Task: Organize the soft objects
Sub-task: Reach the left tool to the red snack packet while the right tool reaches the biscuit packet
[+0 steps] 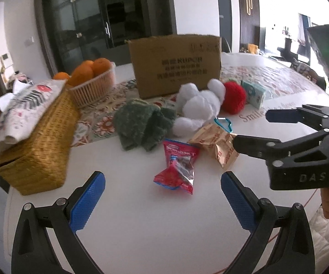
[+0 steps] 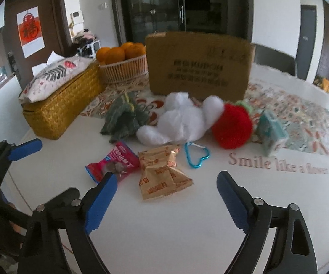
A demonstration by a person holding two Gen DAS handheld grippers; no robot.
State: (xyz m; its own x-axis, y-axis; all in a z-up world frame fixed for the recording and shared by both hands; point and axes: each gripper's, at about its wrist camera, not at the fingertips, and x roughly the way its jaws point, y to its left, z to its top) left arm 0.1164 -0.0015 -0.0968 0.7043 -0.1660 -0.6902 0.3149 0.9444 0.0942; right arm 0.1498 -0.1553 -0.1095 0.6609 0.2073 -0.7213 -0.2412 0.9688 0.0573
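White worktop (image 2: 155, 233), partly covered at the rear by a floral patterned mat (image 2: 301, 109).

Soft items, grouped in a row just in front of the cardboard box (image 2: 198, 68):
- Green knitted cloth (image 1: 141, 123), crumpled, lying at the mat's front edge, left of the group.
- White plush toy (image 2: 182, 121), lying on its side, touching the cloth on one side and the red ball on the other.
- Red knitted ball (image 2: 232, 126) with a green tuft, beside a small teal tissue pack (image 2: 271, 134).

Other items, nearer the cameras:
- Red snack packet (image 1: 178, 171), flat on the worktop.
- Tan snack packet (image 2: 162, 173), crinkled, just beside the red one.
- Blue heart-shaped carabiner (image 2: 196, 155), between the tan packet and the plush toy.
- Woven yellow box (image 1: 41, 146) at the left, with a printed fabric pouch (image 1: 20, 111) on top.
- Pale basket of oranges (image 2: 124, 67), behind the woven box.

Left gripper (image 1: 163, 202): jaws spread wide and holding nothing, above the bare worktop, in front of the red packet.
Right gripper (image 2: 166, 202): jaws spread wide and holding nothing, low over the worktop, in front of the tan packet.
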